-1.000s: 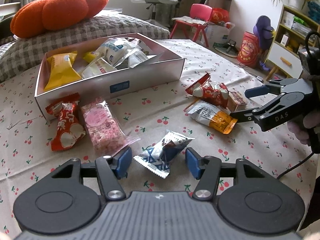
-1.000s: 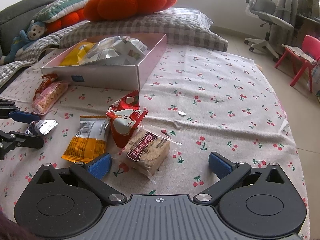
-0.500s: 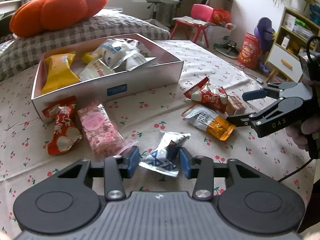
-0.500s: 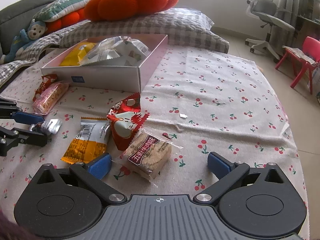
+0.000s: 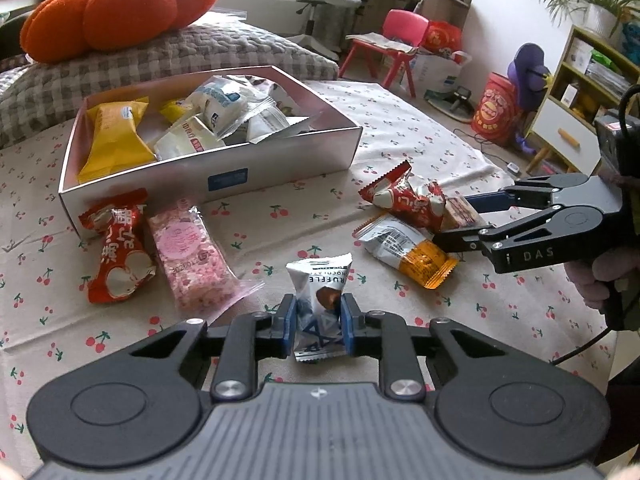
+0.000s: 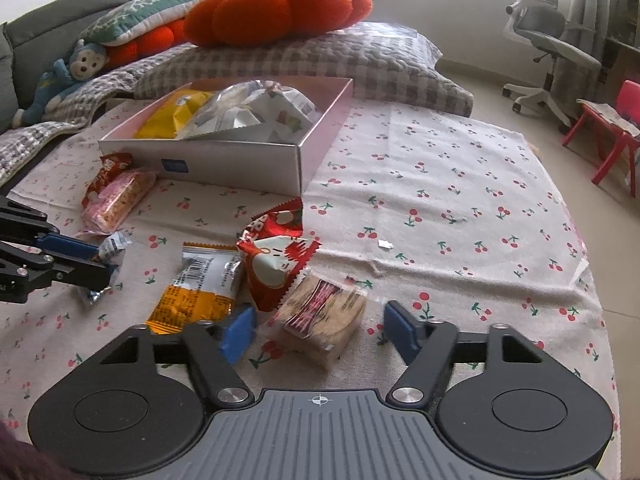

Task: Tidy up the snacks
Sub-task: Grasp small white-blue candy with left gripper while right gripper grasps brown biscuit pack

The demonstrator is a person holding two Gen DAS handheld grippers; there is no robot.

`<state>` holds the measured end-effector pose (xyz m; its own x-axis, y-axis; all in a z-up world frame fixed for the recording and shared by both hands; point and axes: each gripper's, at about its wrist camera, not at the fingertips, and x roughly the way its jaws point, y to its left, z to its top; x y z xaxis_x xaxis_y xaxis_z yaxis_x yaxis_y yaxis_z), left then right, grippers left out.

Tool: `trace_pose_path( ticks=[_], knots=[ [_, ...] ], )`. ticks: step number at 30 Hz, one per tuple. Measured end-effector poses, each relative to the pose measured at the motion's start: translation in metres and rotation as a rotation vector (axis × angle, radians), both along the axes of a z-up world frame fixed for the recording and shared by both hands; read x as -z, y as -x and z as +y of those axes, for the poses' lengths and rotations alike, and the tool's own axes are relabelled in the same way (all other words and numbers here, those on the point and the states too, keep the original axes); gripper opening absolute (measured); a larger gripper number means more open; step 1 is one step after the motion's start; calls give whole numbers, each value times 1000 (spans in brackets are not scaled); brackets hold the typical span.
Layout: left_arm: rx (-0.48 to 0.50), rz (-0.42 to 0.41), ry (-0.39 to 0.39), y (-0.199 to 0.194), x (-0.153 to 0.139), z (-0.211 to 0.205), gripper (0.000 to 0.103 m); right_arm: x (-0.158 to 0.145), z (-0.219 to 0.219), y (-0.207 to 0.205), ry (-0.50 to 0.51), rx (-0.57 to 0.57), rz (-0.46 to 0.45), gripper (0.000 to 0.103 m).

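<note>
Snack box point(image 5: 224, 176) on cherry-print cloth point(image 6: 440, 184), biscuit pack point(image 6: 322, 312) in front of box between closing, not yet touching pads of right gripper point(image 6: 316, 334), truffle packet point(image 5: 320, 304) nearer, pinched by left gripper point(image 5: 318, 330), just closed

A grey office chair point(image 6: 552, 36) and a red child's chair point(image 5: 394, 46) stand on the pale floor point(image 6: 500, 92) in daylight.
</note>
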<state>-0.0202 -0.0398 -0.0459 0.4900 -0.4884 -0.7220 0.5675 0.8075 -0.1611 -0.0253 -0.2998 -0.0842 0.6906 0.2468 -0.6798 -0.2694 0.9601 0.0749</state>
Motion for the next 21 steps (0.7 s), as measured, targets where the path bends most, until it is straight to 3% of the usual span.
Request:
trace_pose_path(
  ticks=[4,5,21],
  knots=[
    [-14,2,4,-2,-2,1,19,-3,0,0,-6,1,6,43],
    [-16,1,4,-2,-2,1,19,-3,-1,-1,-7,2,8,33],
    [-78,-2,45,-11,-22,6,19,-27,-8,-6,-39,49,-16,33]
  ],
)
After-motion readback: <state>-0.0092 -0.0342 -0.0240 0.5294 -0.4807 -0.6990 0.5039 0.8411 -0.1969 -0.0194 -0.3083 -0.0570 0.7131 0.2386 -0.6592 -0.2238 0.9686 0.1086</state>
